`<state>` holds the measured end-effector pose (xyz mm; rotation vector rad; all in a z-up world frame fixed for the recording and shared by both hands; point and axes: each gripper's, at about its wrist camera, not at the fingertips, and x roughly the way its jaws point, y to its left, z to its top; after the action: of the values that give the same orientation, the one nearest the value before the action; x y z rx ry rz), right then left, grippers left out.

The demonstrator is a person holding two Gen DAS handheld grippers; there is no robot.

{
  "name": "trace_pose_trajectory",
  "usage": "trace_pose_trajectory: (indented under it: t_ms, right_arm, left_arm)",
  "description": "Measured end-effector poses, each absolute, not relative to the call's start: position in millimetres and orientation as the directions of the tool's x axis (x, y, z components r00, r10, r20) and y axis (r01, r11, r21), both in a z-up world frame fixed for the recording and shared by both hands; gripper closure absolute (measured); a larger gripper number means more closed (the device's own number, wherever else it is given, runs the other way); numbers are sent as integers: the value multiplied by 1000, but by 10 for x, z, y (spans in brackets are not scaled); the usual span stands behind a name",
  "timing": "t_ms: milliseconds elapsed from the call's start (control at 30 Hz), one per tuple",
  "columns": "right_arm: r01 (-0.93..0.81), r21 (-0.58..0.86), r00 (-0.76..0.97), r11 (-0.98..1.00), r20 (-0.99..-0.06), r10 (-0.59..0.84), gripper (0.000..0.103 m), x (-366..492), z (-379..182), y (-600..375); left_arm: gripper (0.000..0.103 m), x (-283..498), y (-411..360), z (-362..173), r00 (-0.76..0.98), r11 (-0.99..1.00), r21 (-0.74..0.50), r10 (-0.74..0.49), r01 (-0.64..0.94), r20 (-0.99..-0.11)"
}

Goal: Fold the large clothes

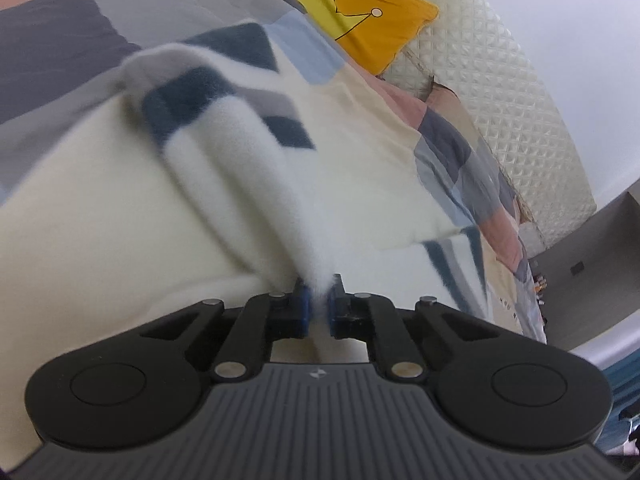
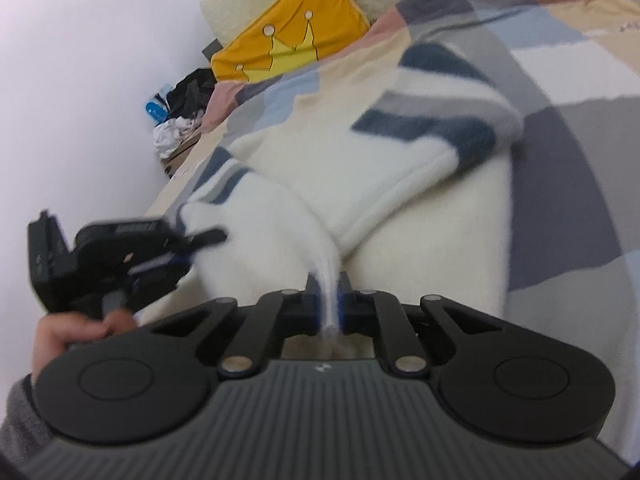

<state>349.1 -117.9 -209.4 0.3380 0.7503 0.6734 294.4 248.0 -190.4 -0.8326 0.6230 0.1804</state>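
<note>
Left wrist view: the left gripper (image 1: 319, 304) pinches a thin ridge of the fuzzy white sweater (image 1: 248, 168) lying on the bed (image 1: 60, 12); its sleeve runs toward 11 o'clock; so shallow a bite could slip. Right wrist view: the right gripper (image 2: 327, 304) pinches another hem fold; the sleeve points to 2 o'clock; uneven pulling may skew the fold.

The right claw (image 2: 327, 300) pinches a fold of the white fleece garment (image 2: 400, 216) lying on the patchwork bedspread (image 2: 580, 128).
</note>
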Motion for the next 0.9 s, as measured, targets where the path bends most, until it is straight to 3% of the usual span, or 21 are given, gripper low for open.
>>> trace_pose_trajectory:
  t_ms: [100,267,533,600,633,700,767,900]
  right_arm:
    - [-438,494,558,751,-506,658,93,3456,-2059,-1200]
    - [-430,408,559,805,-580,592,93,3414,-2177,-1099]
    - [-410,405,565,817,-590,577,90,3399,-2221,-1110]
    - [-402,416,558,816,-595,579,85,3368,-2156,-1122]
    - [-402,414,557,817,-597,577,83,3341,-2116,-1129]
    - [-399,395,574,827,-596,562,62,3250,-2025,-1155]
    - [-400,385,593,832,-584,555,50,3132,-1934,-1200]
    - [-363,412,609,836,-574,547,44,2871,-1866,-1385]
  left_arm:
    - [93,2788,2458,-1886,774,695,-591,-79,-409,-628]
    - [92,2770,2399,-1934,726,744,-515,-60,-425,-685]
    - [88,2690,2428,-1879,750,737,-552,-93,-391,-655]
    - [86,2610,2432,-1794,753,730,-564,-103,-386,-649]
    - [79,2552,2422,-1739,757,735,-560,-99,-383,-646]
    - [66,2428,2395,-1621,757,761,-534,-87,-369,-647]
    - [61,2269,2367,-1505,763,781,-512,-72,-357,-642]
    - [56,1895,2377,-1319,756,814,-467,-52,-347,-652]
